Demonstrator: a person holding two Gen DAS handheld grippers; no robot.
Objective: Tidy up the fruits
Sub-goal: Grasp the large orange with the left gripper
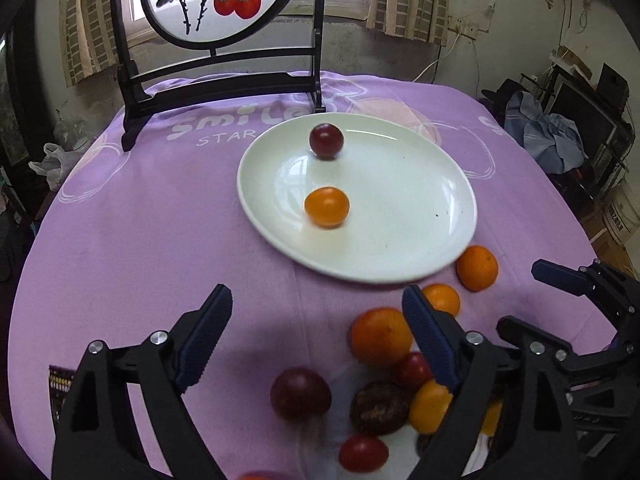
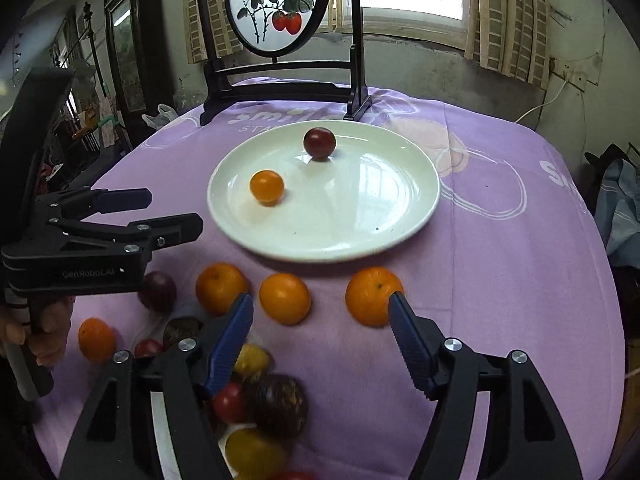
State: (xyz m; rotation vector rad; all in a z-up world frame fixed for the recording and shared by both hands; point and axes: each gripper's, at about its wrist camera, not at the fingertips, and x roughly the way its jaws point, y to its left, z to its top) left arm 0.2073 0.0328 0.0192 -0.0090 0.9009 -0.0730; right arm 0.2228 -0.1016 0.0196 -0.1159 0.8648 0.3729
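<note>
A white plate (image 1: 400, 232) (image 2: 380, 216) sits on the purple cloth and holds a dark red tomato (image 1: 326, 141) (image 2: 319, 143) and an orange tomato (image 1: 327, 207) (image 2: 267, 187). Several oranges, such as one (image 2: 370, 296) and another (image 1: 382, 336), lie in front of the plate with dark plums (image 1: 300, 393) and small red and yellow tomatoes (image 2: 230, 402). My left gripper (image 1: 316, 320) is open and empty above the cloth, left of the pile; it also shows in the right wrist view (image 2: 168, 214). My right gripper (image 2: 320, 320) is open and empty over the pile, next to an orange.
A black wooden stand with a round painted screen (image 1: 216, 0) (image 2: 276, 4) stands at the table's far edge behind the plate. The right gripper shows at the right edge of the left wrist view (image 1: 532, 296). Clutter surrounds the table.
</note>
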